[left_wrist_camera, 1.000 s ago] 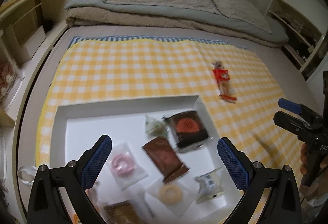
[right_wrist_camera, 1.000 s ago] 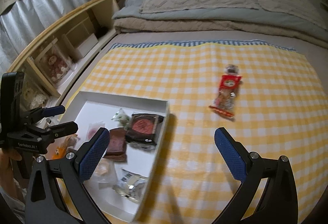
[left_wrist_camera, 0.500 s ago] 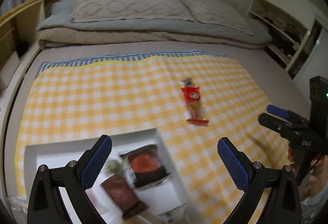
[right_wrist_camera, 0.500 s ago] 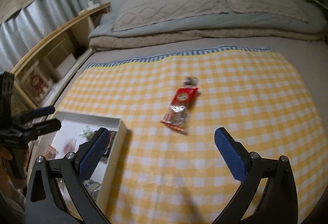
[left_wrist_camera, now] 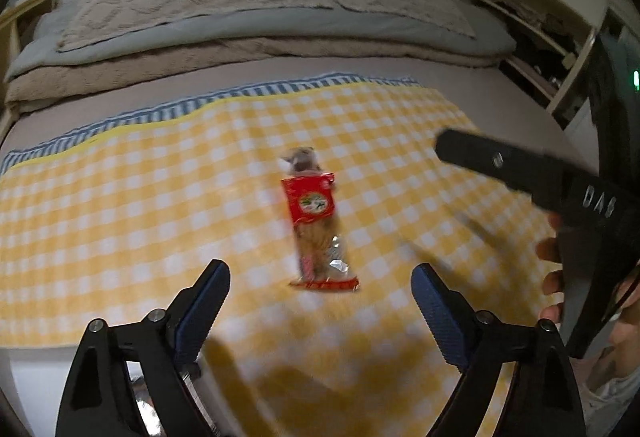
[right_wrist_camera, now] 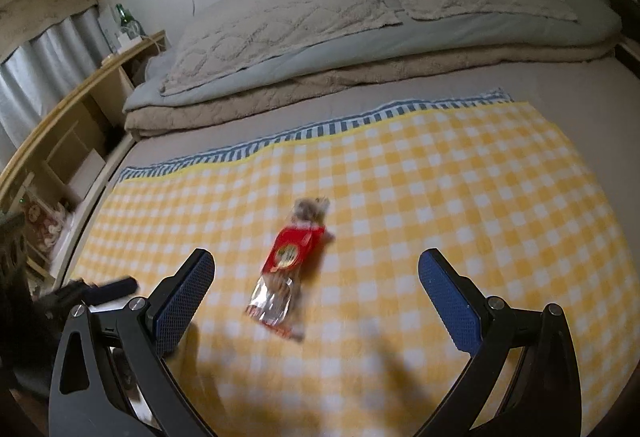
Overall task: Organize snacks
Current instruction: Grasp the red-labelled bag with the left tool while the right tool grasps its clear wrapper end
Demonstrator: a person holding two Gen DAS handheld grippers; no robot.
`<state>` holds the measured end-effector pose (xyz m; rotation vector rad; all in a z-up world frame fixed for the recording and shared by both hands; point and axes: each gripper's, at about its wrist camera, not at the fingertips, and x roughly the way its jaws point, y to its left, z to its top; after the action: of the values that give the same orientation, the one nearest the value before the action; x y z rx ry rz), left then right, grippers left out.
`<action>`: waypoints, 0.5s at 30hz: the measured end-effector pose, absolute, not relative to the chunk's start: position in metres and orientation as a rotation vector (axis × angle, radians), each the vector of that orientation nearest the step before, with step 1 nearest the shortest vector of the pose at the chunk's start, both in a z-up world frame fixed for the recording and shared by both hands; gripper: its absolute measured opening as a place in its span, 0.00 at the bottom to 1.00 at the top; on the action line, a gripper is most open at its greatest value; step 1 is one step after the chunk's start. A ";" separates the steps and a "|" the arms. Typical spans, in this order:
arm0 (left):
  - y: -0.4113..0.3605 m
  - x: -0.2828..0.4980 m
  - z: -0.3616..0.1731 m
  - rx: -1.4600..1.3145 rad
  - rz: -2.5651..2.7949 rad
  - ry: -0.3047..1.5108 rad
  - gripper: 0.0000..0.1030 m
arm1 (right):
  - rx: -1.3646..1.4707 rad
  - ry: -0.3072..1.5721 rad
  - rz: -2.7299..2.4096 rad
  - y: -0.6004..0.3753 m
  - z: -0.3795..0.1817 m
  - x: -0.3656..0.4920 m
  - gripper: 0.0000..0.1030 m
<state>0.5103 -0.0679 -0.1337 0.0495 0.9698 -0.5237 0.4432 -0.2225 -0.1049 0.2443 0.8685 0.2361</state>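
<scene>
Snack packet, red label over a clear wrapper, lies flat on the yellow checked cloth spread over the bed, roughly mid-cloth. Both views motion-blurred. Left claw spread wide, nothing between its blue pads, packet just ahead of it, no contact. Right claw also spread and empty, packet ahead between the finger lines, closer to its left finger. Right claw enters the left view from the right. Pillows and folded blankets at the far end, wooden shelf along the left.
</scene>
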 end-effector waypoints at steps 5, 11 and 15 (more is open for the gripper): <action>-0.103 0.542 -0.173 0.059 -0.494 0.994 0.78 | 0.219 0.883 0.250 -0.223 -0.117 0.476 1.00; -0.125 0.568 -0.209 0.037 -0.468 1.023 0.68 | 0.273 0.974 0.282 -0.224 -0.139 0.513 1.00; -0.134 0.576 -0.225 0.050 -0.450 1.037 0.61 | 0.327 1.029 0.276 -0.223 -0.151 0.532 1.00</action>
<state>0.5763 -0.1337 -0.2254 0.0498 1.0366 -0.4504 0.5322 -0.2233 -0.1509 0.3271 1.0294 0.2758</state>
